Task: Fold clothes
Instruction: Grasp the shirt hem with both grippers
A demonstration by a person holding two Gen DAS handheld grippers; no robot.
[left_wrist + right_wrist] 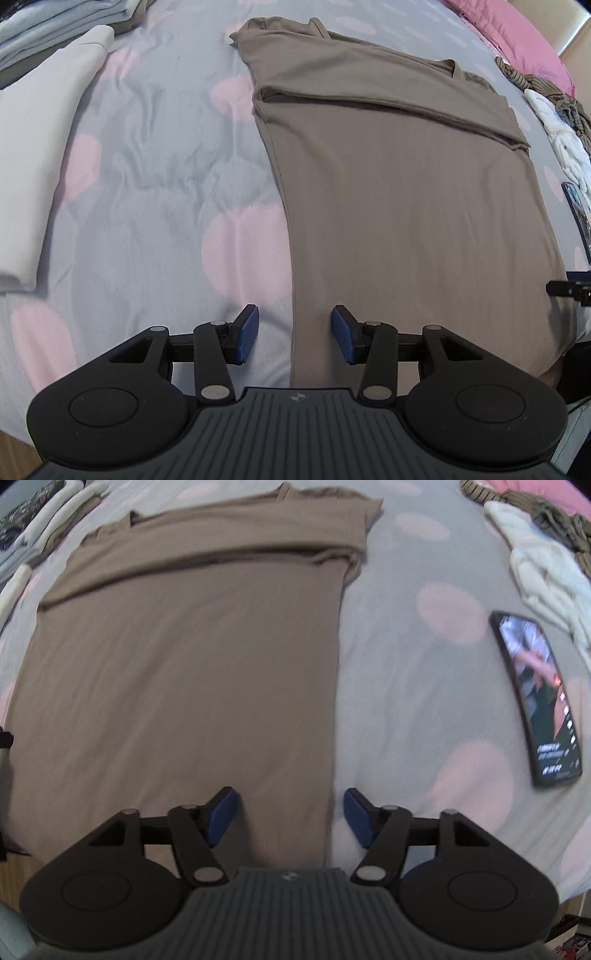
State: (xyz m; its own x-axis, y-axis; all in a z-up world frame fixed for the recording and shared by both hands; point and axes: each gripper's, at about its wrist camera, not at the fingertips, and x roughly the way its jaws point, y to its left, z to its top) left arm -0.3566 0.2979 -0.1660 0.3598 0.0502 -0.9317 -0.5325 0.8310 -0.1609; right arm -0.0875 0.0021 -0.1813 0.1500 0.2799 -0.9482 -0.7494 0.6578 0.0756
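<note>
A brown shirt [406, 192] lies flat on the grey bedsheet with pink dots [147, 177], its sleeves folded across the upper part. My left gripper [294, 334] hovers open over the shirt's left edge near the hem, with nothing pinched between its blue pads. In the right wrist view the same brown shirt [184, 672] fills the left and middle. My right gripper [291, 818] stands open astride the shirt's right edge near the hem, its pads clear of the cloth.
A phone [539, 698] with a lit screen lies on the sheet right of the shirt. A white garment [543, 568] and striped cloth [554, 509] are heaped at the far right. Folded pale clothes [48, 122] sit at the left, with a stack [55, 29] behind them.
</note>
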